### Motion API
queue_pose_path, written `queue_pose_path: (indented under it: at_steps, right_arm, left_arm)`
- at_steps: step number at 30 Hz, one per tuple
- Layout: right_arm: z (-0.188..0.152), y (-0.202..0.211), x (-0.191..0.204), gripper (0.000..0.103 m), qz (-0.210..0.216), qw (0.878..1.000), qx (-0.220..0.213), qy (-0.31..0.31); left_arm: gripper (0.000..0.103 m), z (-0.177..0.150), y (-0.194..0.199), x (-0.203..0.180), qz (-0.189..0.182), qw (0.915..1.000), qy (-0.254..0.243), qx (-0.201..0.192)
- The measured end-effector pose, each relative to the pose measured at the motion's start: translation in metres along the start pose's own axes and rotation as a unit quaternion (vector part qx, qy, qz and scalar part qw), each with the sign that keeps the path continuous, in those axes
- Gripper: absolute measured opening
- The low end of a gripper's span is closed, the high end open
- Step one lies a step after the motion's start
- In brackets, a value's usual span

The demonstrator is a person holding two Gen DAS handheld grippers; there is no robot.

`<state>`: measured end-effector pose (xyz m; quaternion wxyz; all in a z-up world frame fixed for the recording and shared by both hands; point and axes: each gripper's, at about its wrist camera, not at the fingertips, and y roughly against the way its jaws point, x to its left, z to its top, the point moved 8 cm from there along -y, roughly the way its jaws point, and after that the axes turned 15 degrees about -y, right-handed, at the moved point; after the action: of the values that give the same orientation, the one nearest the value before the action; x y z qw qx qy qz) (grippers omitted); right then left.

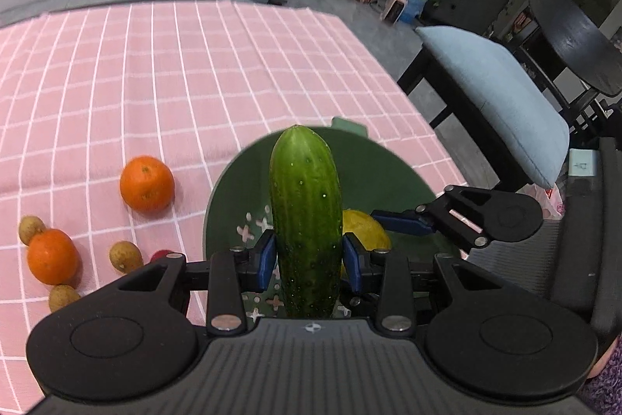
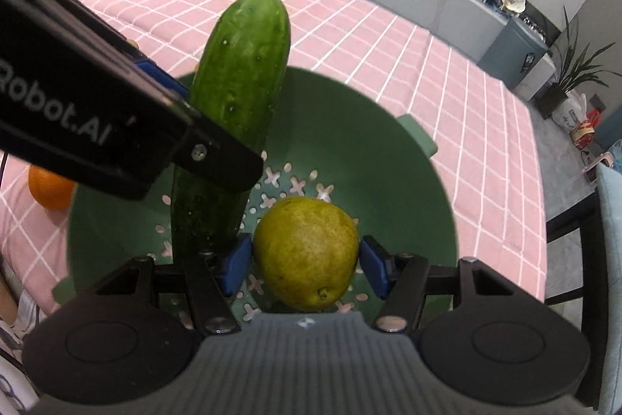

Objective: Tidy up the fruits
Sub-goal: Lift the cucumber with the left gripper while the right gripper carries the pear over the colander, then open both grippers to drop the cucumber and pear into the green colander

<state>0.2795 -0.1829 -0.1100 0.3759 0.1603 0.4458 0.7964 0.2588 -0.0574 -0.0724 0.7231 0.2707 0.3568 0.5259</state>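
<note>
Right wrist view: our right gripper [image 2: 305, 265] clasps a yellow-green pear [image 2: 307, 253] low centre, over the green colander [image 2: 388, 158]. Left gripper [image 1: 309, 259] clamps a cucumber [image 1: 305, 220] by its middle, poised above the same bowl. We judge a collision risk: both tools crowd one opening. The long cucumber could tip out over the rim. Oranges [image 1: 147, 183] wait at lower left on the pink cloth [image 1: 194, 65].
</note>
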Motion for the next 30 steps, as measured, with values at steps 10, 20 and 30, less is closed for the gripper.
queue_pose_path:
  at_steps: [10,20,30]
  right_arm:
    - [0.003,-0.002,0.001,0.058,0.003,1.000,0.000,-0.005]
    - [0.008,0.005,-0.001,0.080,-0.021,1.000,-0.009,0.000]
    - [0.018,0.051,0.005,0.083,-0.032,0.996,-0.074,-0.039]
  left_arm:
    - [0.043,0.004,-0.010,0.010,0.017,0.9996,0.015,0.018]
    - [0.056,0.003,-0.004,0.001,0.040,0.9988,-0.020,0.019]
    - [0.060,0.004,0.059,-0.008,0.053,0.9949,-0.076,-0.039]
